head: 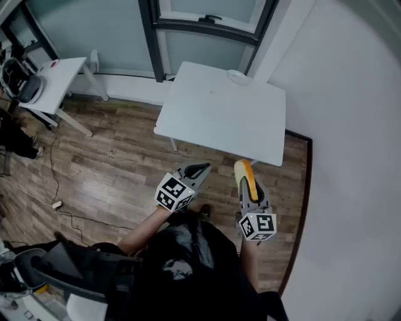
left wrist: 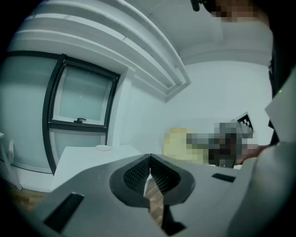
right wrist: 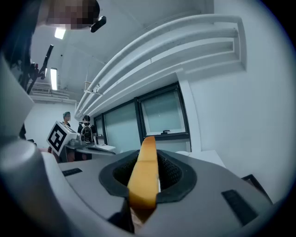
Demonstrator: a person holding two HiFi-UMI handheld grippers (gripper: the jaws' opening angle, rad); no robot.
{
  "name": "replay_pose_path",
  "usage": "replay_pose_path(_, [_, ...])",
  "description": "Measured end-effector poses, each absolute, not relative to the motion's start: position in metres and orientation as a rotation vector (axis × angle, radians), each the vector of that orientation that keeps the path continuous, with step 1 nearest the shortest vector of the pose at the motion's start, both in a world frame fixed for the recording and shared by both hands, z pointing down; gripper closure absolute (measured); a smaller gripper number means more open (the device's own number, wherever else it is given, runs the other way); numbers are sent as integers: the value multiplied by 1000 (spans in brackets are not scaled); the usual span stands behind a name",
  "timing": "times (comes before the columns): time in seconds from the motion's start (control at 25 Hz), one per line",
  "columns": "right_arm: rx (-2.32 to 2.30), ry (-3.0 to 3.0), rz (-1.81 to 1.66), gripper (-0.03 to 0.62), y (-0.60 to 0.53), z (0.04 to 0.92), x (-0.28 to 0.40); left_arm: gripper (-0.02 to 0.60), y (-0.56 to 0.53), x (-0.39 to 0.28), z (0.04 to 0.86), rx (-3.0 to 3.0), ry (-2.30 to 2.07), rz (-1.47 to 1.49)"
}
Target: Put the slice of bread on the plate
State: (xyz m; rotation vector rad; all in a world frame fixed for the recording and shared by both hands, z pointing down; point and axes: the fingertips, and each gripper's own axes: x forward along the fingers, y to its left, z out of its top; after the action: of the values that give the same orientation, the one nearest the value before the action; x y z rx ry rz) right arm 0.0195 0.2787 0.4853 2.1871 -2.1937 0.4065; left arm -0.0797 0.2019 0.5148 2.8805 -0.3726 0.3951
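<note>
A slice of bread point(head: 245, 174) with an orange-brown crust stands on edge between the jaws of my right gripper point(head: 244, 168), which is shut on it; in the right gripper view the slice point(right wrist: 144, 175) fills the gap between the pads. A small white plate point(head: 237, 77) lies at the far right corner of the white table point(head: 219, 113), and it shows as a flat disc point(left wrist: 102, 147) in the left gripper view. My left gripper point(head: 199, 170) is shut and holds nothing. Both grippers hang over the wooden floor just short of the table's near edge.
A white wall point(head: 351, 125) runs close along the table's right side. Dark-framed windows point(head: 207, 19) stand behind the table. A second white table point(head: 59, 78) with gear stands at the far left, and cables point(head: 56, 188) trail across the floor.
</note>
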Motion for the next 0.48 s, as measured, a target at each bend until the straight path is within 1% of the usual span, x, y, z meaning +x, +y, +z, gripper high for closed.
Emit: replay_pose_path(0.48, [2215,-2202,523,497,284,498,14,577,211,-92,523,2852,-367,414])
